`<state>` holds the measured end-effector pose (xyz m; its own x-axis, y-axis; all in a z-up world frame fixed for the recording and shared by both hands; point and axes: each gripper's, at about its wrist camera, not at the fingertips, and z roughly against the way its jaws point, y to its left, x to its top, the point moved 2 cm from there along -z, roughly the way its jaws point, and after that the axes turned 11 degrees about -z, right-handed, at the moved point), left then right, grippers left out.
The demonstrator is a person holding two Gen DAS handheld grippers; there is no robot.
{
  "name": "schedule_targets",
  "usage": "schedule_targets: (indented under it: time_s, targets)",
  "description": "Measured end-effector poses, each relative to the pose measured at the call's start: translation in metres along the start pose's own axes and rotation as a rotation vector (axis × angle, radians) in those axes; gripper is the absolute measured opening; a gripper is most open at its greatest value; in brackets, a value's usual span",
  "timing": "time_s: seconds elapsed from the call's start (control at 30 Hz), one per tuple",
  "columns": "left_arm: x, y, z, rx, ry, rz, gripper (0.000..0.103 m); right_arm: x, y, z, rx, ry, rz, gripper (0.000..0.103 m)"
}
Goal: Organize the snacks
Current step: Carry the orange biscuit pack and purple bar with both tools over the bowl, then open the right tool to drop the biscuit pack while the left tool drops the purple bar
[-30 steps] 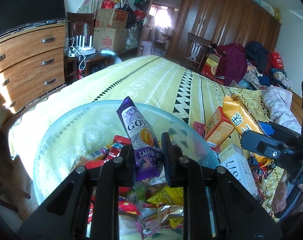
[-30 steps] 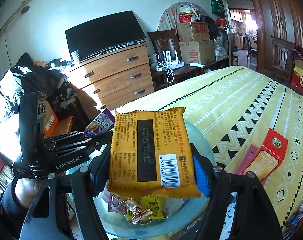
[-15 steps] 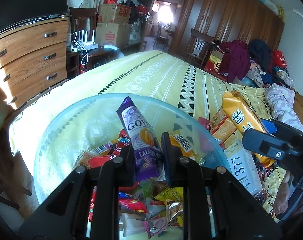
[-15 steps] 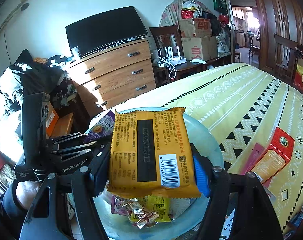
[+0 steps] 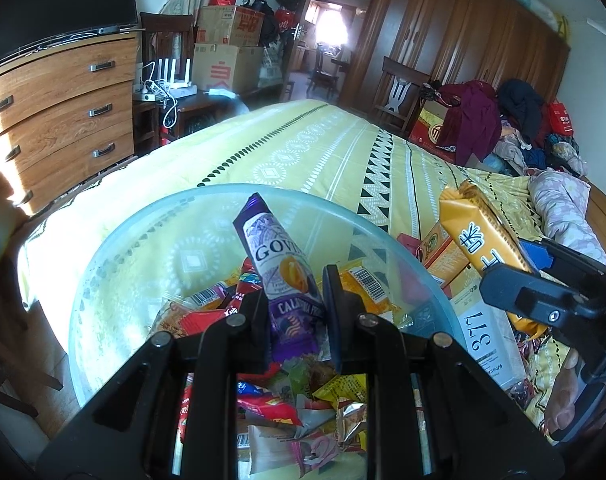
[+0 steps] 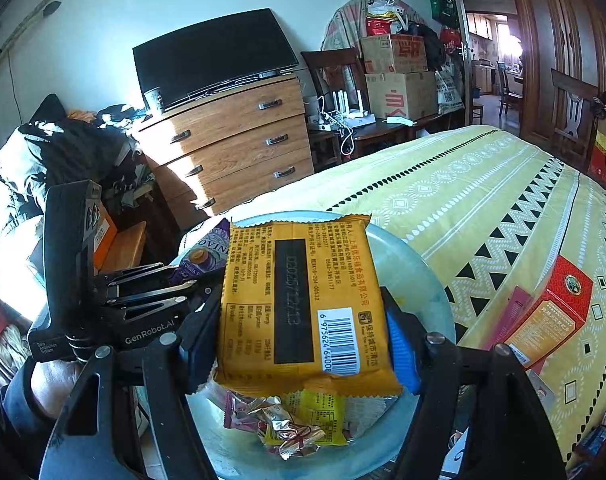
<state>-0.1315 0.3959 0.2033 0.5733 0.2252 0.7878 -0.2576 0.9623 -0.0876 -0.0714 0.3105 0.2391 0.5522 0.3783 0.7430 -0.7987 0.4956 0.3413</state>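
Purple snack stick (image 5: 281, 268), upright, pinched in left gripper (image 5: 295, 312) over the glass bowl (image 5: 115, 256) of mixed wrappers. Right gripper (image 6: 303, 340) clamps a flat orange packet (image 6: 299, 304), barcode facing camera, above the same bowl. Bowl sits at the bed (image 5: 303, 152) edge; bedspread beyond is open. Both grippers angled down.

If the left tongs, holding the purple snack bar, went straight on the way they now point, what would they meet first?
Probably the pile of wrapped snacks inside the glass bowl, then its far wall. The left tongs grip the purple snack bar pointing down into the bowl; depth is uncertain.
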Motion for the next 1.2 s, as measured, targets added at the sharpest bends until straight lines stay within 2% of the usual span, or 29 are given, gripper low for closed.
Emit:
schedule_targets:
  time_s: [0.73,0.83,0.93,1.0,1.07,1.13,1.2]
  targets:
    - [-0.001,-0.002,-0.008,-0.005,0.021,-0.005,0.021,-0.004,-0.005,-0.01,0.009,0.014,-0.015,0.074]
    - [-0.001,-0.002,-0.009,-0.004,0.028,-0.003,0.025,-0.004,-0.006,-0.012,0.011,0.018,-0.017,0.075]
    - [-0.001,0.0,-0.01,0.011,0.033,0.005,0.031,-0.004,-0.007,-0.014,0.015,0.025,-0.019,0.076]
    - [-0.002,0.001,-0.009,0.021,0.034,0.016,0.042,-0.003,-0.008,-0.014,0.014,0.02,-0.025,0.077]
    - [-0.002,0.002,-0.009,0.029,0.036,0.02,0.067,-0.002,-0.009,-0.012,0.014,0.01,-0.034,0.082]
    - [-0.003,0.001,-0.009,0.035,0.041,0.016,0.081,-0.002,-0.01,-0.009,0.012,0.005,-0.036,0.084]
    - [-0.003,-0.002,-0.009,0.057,0.049,0.01,0.088,-0.005,-0.011,-0.005,0.013,0.003,-0.039,0.084]
